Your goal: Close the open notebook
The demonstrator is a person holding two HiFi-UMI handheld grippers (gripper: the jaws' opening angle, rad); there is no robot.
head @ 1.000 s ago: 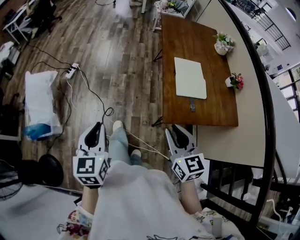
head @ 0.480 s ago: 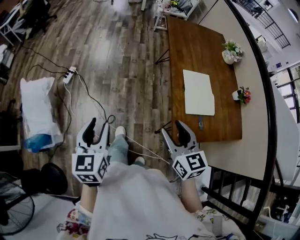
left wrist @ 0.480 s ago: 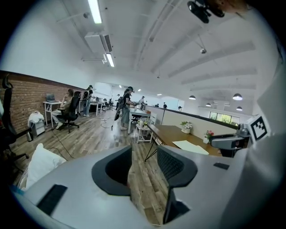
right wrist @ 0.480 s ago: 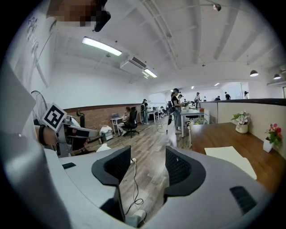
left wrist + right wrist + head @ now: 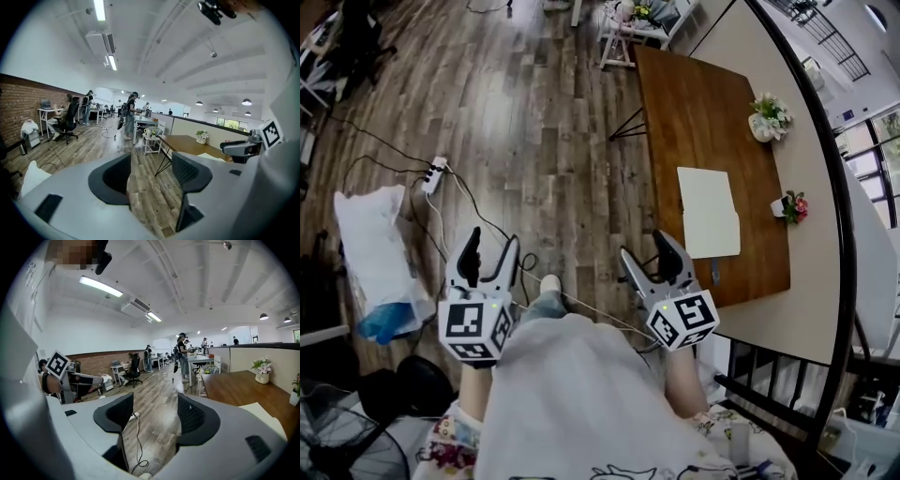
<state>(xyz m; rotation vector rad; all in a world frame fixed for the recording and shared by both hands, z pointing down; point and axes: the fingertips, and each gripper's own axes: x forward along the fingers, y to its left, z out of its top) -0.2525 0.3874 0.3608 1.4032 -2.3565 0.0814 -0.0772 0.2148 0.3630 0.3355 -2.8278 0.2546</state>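
Standing spot: you are on the wood floor [image 5: 534, 122], at the near end of the brown table [image 5: 694, 103], which runs away to your right.
Your left gripper [image 5: 491, 241]: its jaws are apart and have just been opening, with only floor between them. It hangs over the floor, well left of the table.
Your right gripper [image 5: 645, 248]: its jaws are spread wide, have just been opening and hold nothing. It hangs beside the table's near left corner, not touching it.
Notebook [image 5: 709, 211]: it is white and lies flat toward the table's near end, far and right of your right gripper and clear of both. Whether it lies open or closed cannot be told.
Flower pots: one [image 5: 771, 117] stands farther along the table's right edge, another [image 5: 792, 206] just right of the notebook.
Floor at left: a power strip [image 5: 437, 170] with cables and a white bag [image 5: 370, 244].
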